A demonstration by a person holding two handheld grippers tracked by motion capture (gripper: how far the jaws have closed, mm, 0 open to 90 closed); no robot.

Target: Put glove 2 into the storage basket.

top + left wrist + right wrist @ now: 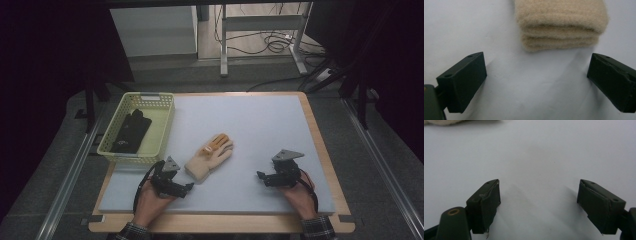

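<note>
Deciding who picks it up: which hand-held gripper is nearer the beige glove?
Left. The left hand-held gripper sits just short of the beige glove cuff; the right hand-held gripper is farther off, apart.

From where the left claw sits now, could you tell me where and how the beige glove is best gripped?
Grip the beige glove at its cuff, coming in low from the person's side. The cuff is the near end, a thick folded edge lying flat on the mat, straight ahead of the left claw, whose open jaws stand wider than it. The fingers point away, towards the far edge.
</note>
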